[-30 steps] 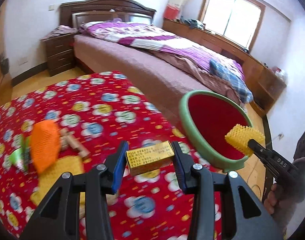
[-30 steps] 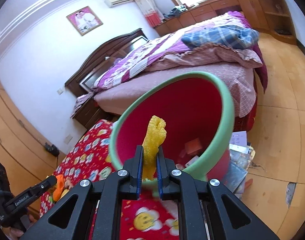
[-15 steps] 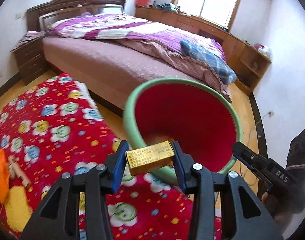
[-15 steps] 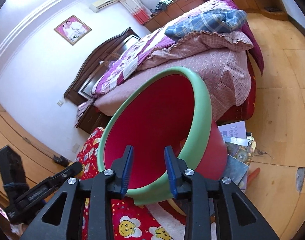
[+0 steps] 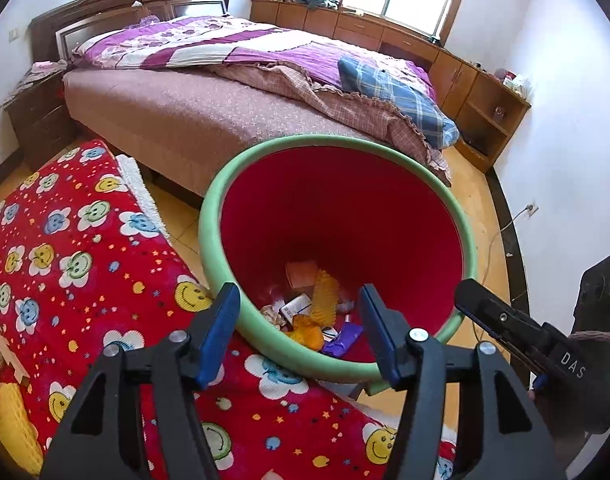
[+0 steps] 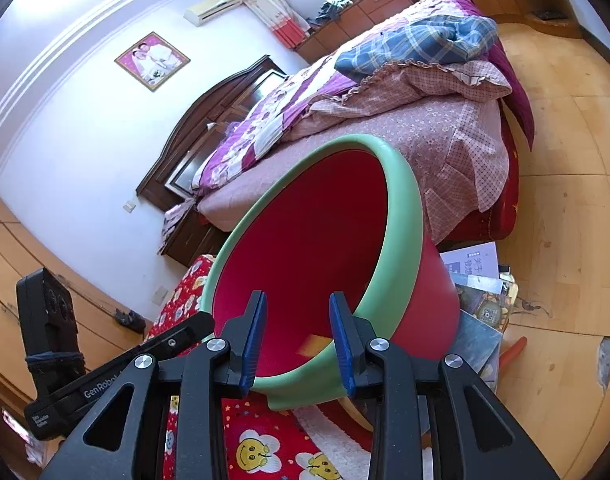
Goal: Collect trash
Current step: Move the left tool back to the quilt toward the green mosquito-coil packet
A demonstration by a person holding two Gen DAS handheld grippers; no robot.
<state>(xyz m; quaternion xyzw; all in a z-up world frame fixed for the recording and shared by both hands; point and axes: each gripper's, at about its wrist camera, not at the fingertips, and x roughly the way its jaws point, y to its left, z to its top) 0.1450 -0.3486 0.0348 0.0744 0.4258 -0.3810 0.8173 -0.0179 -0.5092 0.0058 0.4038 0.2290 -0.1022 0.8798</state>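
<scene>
Red plastic trash bin (image 5: pixel 345 216) with a rounded green rim stands just beside the flowered red blanket (image 5: pixel 85 240), mouth tilted toward both cameras, long axis leaning; one bin, round and tapering; at its bottom lies mixed trash, among it one knobbly yellow piece (image 5: pixel 324 294), a purple wrapper (image 5: pixel 343 340) and a small orange box (image 5: pixel 301 274); left tongs (image 5: pixel 301 334) have just been opening, blue pads apart over the mouth with nothing between; right tongs (image 6: pixel 297 336) likewise apart and empty at the rim.
</scene>
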